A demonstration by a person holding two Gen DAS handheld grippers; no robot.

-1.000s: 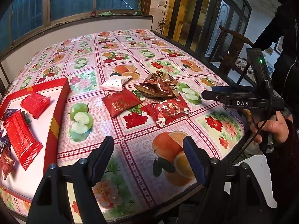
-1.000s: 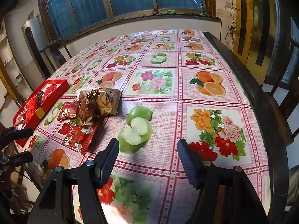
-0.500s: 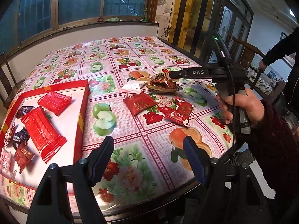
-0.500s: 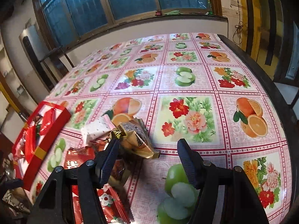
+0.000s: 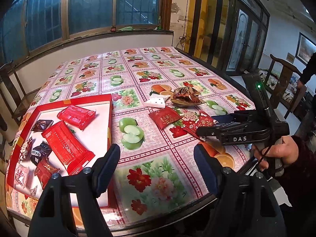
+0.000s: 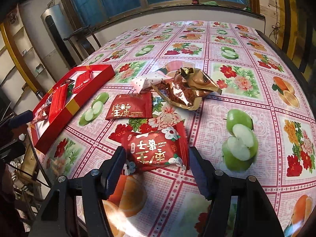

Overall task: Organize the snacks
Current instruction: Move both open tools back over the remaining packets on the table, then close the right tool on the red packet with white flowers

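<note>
Dim room, cool window light, strong fisheye bend

Bluish daylight falls from the windows behind the table; its glossy oilcloth shines near the front edge, the gold wrappers glint, corners go black, and straight frames curve outward toward the edges.

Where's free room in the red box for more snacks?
The shallow red cardboard box is bare along its right side, between the long red wrapper and the right wall, and at its far right corner beyond the short red packet. Its left edge is crowded with small wrapped candies.
</note>
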